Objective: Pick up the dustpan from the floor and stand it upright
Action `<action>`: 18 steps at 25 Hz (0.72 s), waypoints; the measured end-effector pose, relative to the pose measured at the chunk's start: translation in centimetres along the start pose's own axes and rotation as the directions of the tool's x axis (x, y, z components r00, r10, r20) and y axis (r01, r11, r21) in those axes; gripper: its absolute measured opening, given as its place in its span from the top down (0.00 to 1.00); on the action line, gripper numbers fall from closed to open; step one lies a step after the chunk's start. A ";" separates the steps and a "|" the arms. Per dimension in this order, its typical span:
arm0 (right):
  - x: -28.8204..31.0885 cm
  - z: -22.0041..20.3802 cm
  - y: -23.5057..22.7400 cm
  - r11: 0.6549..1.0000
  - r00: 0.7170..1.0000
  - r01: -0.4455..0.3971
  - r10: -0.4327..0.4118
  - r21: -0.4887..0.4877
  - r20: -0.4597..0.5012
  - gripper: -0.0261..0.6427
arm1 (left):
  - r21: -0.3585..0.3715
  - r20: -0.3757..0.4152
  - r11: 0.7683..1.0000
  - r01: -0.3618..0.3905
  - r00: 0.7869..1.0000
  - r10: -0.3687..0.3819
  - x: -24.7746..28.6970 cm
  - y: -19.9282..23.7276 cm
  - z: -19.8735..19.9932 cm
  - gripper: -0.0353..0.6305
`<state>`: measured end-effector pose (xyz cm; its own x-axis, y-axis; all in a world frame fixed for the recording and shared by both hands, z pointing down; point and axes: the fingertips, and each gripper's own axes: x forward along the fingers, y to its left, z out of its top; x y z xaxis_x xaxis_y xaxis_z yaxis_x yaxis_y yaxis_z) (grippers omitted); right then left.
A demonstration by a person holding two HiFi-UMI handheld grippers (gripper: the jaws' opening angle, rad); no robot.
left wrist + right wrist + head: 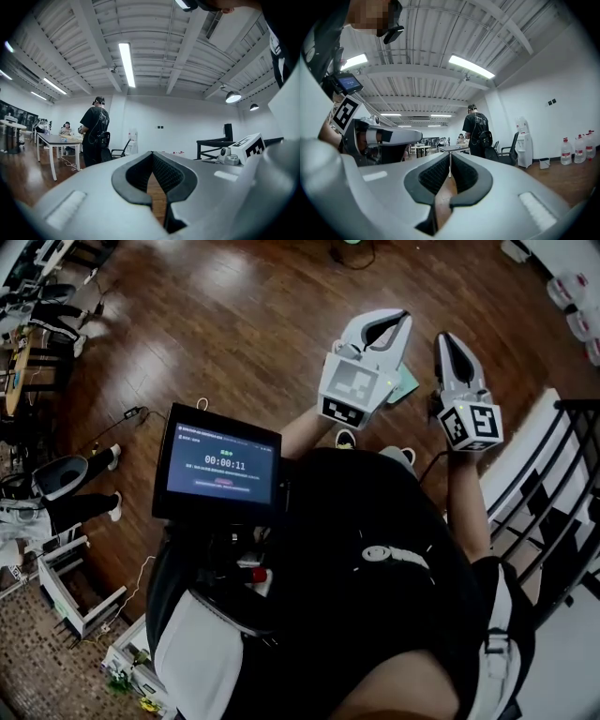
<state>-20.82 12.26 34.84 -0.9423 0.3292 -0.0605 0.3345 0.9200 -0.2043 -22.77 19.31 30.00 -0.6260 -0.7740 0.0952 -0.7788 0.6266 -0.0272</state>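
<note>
A green thing (pixel 407 387) is mostly hidden behind the left gripper (pixel 401 319).

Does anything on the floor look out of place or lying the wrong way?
One thing: a pale green flat object, probably the dustpan, lies on the wooden floor near the person's shoe, mostly hidden behind the left gripper. It seems to lie flat, not upright. Nothing looks spilled or broken.

Dark brown plank floor (pixel 234 334), pale grey left gripper (pixel 401 317), black-lined jaws
</note>
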 end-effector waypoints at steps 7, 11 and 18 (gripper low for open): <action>0.7 0.5 -0.3 1.000 1.000 -0.011 0.011 -0.011 -0.011 0.96 | 0.020 0.031 1.000 0.000 1.000 0.000 -0.1 -0.5 3.7 0.92; 1.2 1.1 0.6 0.999 1.000 -0.017 0.017 -0.030 -0.003 0.96 | -0.003 0.033 1.000 -0.006 0.999 0.006 -0.5 -0.4 3.3 0.92; 1.0 1.6 -0.2 0.998 0.999 0.019 -0.021 -0.061 -0.028 0.96 | -0.055 0.070 0.997 0.046 0.997 -0.043 0.9 -1.3 4.2 0.92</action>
<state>-21.85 12.06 33.25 -0.9484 0.3157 -0.0286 0.3164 0.9374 -0.1456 -22.46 17.39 25.97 -0.5935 -0.8044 0.0266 -0.8038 0.5941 0.0322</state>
